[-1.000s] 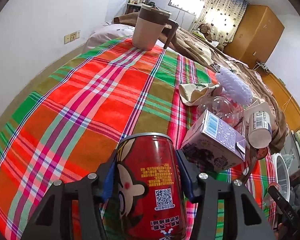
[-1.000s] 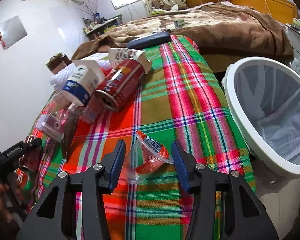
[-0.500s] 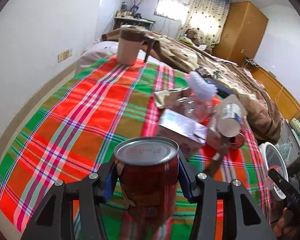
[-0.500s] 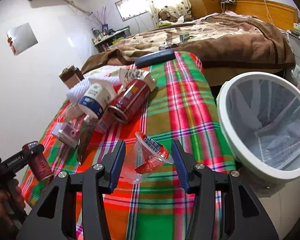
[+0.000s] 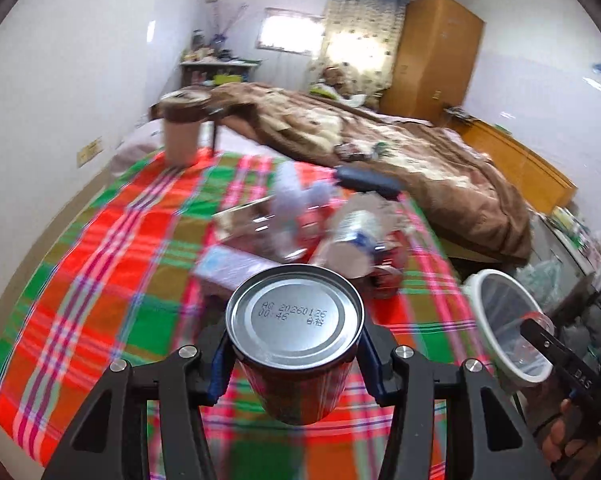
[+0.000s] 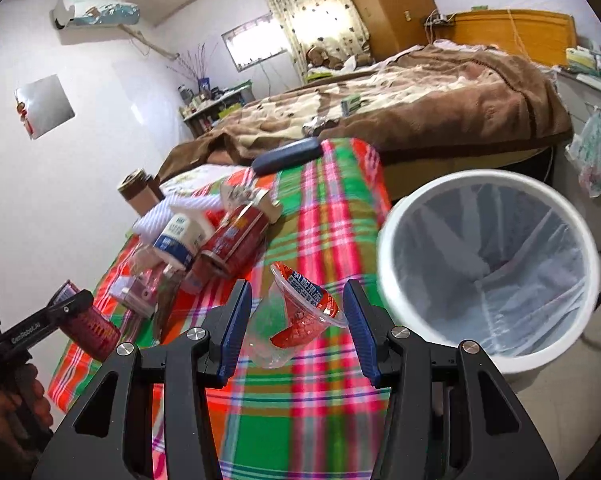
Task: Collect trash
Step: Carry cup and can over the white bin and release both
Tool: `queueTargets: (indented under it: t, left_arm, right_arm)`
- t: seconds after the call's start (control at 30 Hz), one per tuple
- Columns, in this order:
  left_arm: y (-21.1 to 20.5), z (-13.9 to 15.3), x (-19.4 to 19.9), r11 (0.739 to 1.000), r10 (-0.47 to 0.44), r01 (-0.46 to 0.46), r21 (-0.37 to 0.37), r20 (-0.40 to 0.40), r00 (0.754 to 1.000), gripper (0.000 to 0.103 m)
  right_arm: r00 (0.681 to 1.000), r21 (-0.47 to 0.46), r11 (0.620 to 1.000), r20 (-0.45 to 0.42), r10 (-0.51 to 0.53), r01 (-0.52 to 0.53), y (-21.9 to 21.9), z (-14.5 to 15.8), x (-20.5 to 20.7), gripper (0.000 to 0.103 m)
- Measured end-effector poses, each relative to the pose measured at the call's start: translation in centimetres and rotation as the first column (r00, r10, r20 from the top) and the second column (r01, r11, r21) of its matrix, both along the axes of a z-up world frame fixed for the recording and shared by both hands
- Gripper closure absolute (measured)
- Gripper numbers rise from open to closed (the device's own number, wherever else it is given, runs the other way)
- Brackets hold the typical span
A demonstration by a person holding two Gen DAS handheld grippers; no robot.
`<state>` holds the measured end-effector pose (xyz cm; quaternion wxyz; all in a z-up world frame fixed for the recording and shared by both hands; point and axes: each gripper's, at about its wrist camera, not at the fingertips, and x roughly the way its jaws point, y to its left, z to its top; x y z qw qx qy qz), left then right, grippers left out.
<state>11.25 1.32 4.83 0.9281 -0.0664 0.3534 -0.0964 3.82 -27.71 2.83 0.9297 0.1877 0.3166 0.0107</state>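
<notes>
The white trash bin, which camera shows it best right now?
The right wrist view: the white trash bin fills its right side, with the whole rim and the clear liner inside visible. The left wrist view shows it only small at the right edge, partly hidden behind the other gripper.

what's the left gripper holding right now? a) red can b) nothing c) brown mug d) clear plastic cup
a: in the left wrist view the left gripper has its blue-padded fingers pressed against both sides of the red can, whose silver end faces the camera; the clear plastic cup sits between the right gripper's fingers instead.
</notes>
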Motion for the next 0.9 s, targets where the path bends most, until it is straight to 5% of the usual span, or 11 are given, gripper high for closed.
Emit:
queueTargets:
  t: [0.33, 0.9]
  left_arm:
    - [-9.9, 2.0, 1.1, 0.974, -0.225, 0.225, -0.015, 0.033, 0.974, 0.051]
    - [-26.0, -0.5, 3.4, 0.865, -0.502, 0.500, -0.042, -0.031, 0.865, 0.051]
  right_arm:
    - [0.995, -0.069, 0.993, 0.008, -0.101, 0.101, -6.0, 1.6, -0.9, 0.054]
    - [0.977, -0.108, 0.979, -0.106, -0.186, 0.175, -12.0, -1.6, 0.0, 0.054]
